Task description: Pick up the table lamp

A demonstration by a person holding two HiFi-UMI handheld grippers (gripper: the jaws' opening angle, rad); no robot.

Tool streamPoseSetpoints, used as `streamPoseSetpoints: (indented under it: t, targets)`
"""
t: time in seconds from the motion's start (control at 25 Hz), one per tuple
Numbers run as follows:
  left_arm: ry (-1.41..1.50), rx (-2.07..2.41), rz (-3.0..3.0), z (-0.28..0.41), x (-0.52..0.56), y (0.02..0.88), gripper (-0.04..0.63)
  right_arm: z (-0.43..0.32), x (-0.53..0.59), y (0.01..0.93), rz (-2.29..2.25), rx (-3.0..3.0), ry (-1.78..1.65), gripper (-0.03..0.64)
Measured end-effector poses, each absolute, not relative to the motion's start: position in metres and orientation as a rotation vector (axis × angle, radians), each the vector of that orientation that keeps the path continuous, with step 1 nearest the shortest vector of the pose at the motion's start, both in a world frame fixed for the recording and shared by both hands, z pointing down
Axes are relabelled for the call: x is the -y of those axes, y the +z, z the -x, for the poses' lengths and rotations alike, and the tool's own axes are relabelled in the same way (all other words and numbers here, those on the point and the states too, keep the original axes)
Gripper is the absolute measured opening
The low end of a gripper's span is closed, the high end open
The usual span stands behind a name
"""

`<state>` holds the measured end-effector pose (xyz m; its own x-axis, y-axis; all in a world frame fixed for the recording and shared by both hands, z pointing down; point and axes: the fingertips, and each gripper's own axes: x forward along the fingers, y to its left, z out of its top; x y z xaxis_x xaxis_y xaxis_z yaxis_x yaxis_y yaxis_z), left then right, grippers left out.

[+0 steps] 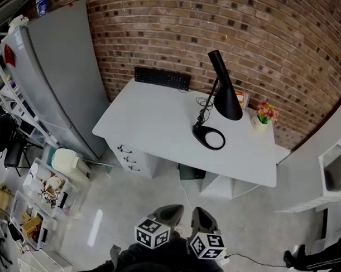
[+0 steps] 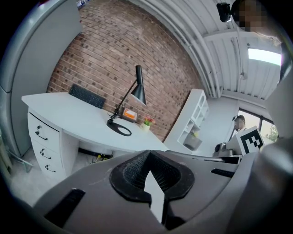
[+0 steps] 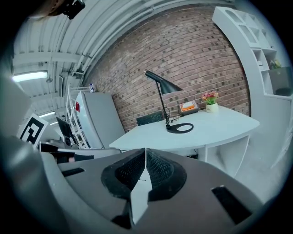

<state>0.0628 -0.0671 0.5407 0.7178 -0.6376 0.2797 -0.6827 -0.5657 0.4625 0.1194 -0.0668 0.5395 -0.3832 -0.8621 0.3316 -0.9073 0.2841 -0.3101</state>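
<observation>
A black table lamp with a ring base and a cone shade stands on the white desk near the brick wall; it also shows in the left gripper view, the lamp, and in the right gripper view, the lamp. My left gripper and right gripper are side by side at the bottom of the head view, well short of the desk's front edge. Both are shut with nothing between the jaws: left gripper, right gripper.
A black keyboard lies at the desk's back edge. A small flower pot and an orange box sit by the lamp. A grey cabinet and racks of clutter stand left; white shelving stands right.
</observation>
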Motion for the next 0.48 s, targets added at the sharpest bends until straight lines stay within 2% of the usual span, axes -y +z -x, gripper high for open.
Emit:
streamPoseSetpoints:
  t: [0.48]
  targets:
    - [0.110, 1.059, -2.330, -0.103, 0.112, 0.553, 0.003, -0.163, 0.116, 0.551, -1.620, 2.455, 0.733, 0.012]
